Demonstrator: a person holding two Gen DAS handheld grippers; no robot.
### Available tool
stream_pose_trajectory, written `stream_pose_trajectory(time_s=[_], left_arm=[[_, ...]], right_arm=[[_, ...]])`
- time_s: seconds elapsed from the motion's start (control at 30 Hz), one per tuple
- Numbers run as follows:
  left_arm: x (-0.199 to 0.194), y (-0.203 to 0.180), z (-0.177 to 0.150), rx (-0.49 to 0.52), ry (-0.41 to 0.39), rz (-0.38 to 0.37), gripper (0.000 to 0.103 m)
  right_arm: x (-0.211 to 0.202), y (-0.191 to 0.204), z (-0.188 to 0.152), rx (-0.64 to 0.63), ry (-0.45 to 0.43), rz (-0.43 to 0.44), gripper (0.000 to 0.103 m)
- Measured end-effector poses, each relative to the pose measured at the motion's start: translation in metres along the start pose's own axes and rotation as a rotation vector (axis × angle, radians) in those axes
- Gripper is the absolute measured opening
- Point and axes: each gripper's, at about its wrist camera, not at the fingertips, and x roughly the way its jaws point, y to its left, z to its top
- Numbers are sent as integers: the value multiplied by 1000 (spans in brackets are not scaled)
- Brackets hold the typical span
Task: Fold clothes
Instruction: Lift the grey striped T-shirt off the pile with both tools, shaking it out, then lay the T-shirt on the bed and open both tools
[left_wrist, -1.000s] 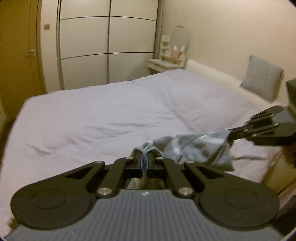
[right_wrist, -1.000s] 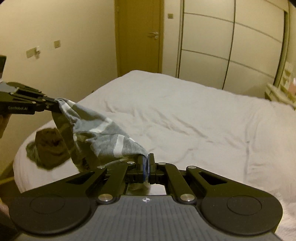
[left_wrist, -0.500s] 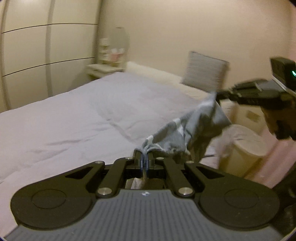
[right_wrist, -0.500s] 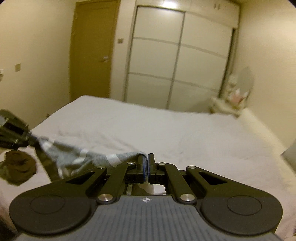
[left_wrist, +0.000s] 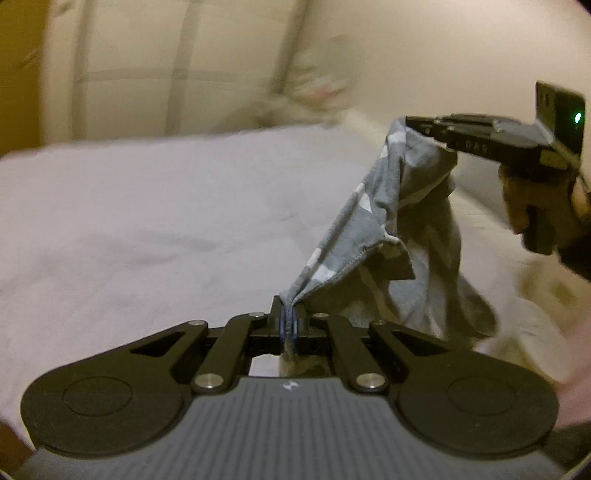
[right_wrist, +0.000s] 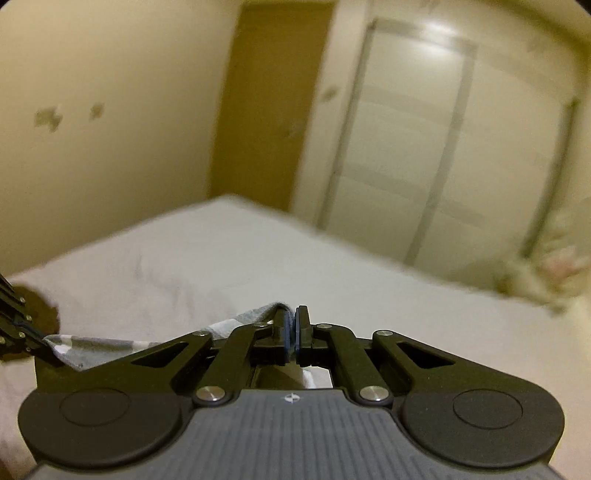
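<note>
Jaws of the left gripper are pinched tight on one corner of the grey garment; the right gripper clamps another corner the same way. Cloth hangs between them in the air above the bed, wardrobe beyond.

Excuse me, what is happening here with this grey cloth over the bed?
A person is working with two hand-held grippers on a grey patterned garment. The left gripper is shut on one edge of it, and the right gripper is shut on another edge, so the cloth hangs between them in the air above the white bed. It is not folded yet; most of it droops loosely. A dark brown garment lies at the bed's edge, partly hidden.
</note>
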Motion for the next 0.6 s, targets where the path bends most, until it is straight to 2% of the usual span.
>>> stream_pose_trajectory(time_s=[0.03,0.1,0.13,0.2,0.23,0.27,0.3,0.37,0.4,0.5,0.6], left_arm=[[23,14,-2,-48,39,55,10],[64,41,-12,-135,114,152,17],[80,50,-17,-149,145,203,20],[104,61,-28,-165,201,286,23],[113,64,-33,-178,222,311,29],[120,66,-39,-190,243,325,30],[125,67,-44,-199,264,331,31],[129,61,-62,-187,307,332,38],[134,56,-67,-172,326,330,45],[158,43,-72,-111,369,308,47],[184,29,-64,-28,390,281,57]], right_arm=[[39,-11,-6,-6,41,33,14],[97,-26,-20,-10,112,77,16],[115,-33,-26,2,130,84,17],[126,-46,-45,72,136,100,26],[127,-53,-57,108,141,106,39],[121,-60,-75,135,152,105,53],[118,-66,-93,162,171,102,56],[117,-76,-135,222,246,91,56],[117,-86,-156,268,292,84,56],[100,-102,-221,382,422,63,56],[78,-107,-275,464,534,56,57]])
